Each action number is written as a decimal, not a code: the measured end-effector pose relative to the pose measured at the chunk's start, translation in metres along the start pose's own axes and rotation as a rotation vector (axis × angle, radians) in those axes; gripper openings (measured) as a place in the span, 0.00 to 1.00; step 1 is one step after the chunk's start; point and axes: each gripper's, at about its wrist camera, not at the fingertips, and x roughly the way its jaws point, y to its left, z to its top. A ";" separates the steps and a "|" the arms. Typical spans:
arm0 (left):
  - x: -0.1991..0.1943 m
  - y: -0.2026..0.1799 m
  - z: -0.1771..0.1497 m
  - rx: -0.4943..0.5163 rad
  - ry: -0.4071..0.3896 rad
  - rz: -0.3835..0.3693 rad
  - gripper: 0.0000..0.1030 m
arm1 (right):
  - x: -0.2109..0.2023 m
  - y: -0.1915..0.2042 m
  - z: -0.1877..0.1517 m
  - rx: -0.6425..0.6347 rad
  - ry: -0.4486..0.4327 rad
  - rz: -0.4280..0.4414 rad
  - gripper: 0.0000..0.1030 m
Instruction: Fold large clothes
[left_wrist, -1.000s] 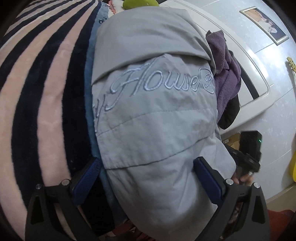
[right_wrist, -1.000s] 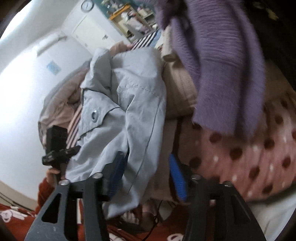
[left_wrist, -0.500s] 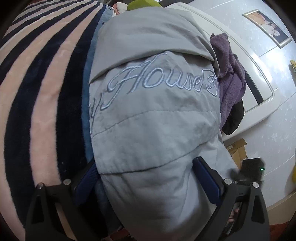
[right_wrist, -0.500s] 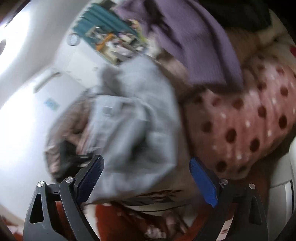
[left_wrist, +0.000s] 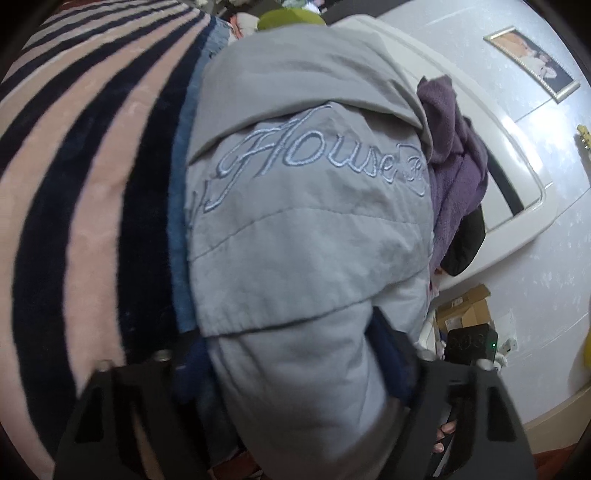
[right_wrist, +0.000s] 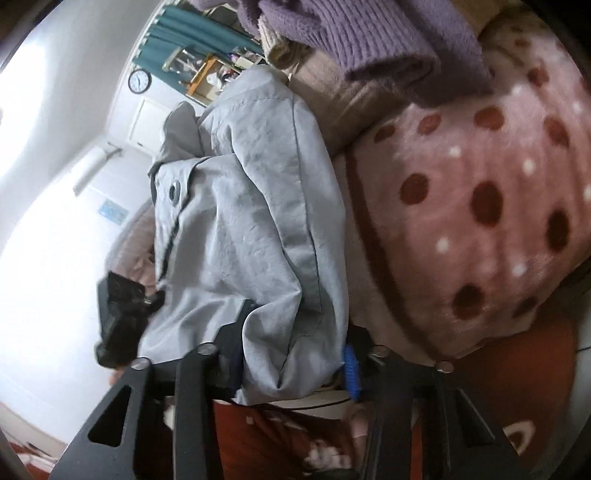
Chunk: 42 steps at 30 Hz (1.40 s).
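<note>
A padded grey jacket (left_wrist: 295, 240) with "House" stitched in script lies across the bed. Its lower hem hangs toward me. My left gripper (left_wrist: 291, 365) has its jaws closing, and the blue pads (left_wrist: 192, 369) press on both sides of the bunched hem. In the right wrist view the same jacket (right_wrist: 251, 221) shows a snap button and a folded edge. My right gripper (right_wrist: 295, 350) is closing too, its pads (right_wrist: 349, 369) pinching a thick fold of the hem. Each gripper's black body shows in the other's view: the right one (left_wrist: 471, 343), the left one (right_wrist: 118, 314).
A pink and navy striped blanket (left_wrist: 74, 184) lies left of the jacket. A purple sweater (left_wrist: 454, 147) sits by the white headboard (left_wrist: 517, 166). A pink dotted blanket (right_wrist: 480, 203) bulges to the right. A cardboard box (left_wrist: 465, 306) stands on the floor and a red mat (right_wrist: 280, 435) lies below.
Both pairs of jaws have narrowed from wide open onto the jacket's hem. The right gripper has dropped, rolled and come in on the jacket's edge. The left has hardly moved.
</note>
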 end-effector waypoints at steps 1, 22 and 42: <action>-0.005 0.002 -0.001 -0.007 -0.013 -0.012 0.56 | 0.004 0.006 0.000 -0.019 0.010 0.001 0.24; -0.199 0.035 0.020 0.150 -0.120 0.240 0.59 | 0.086 0.158 0.040 -0.503 0.381 0.040 0.43; -0.065 0.049 0.151 0.210 0.081 0.265 0.25 | 0.288 0.258 0.149 -0.629 0.433 0.058 0.03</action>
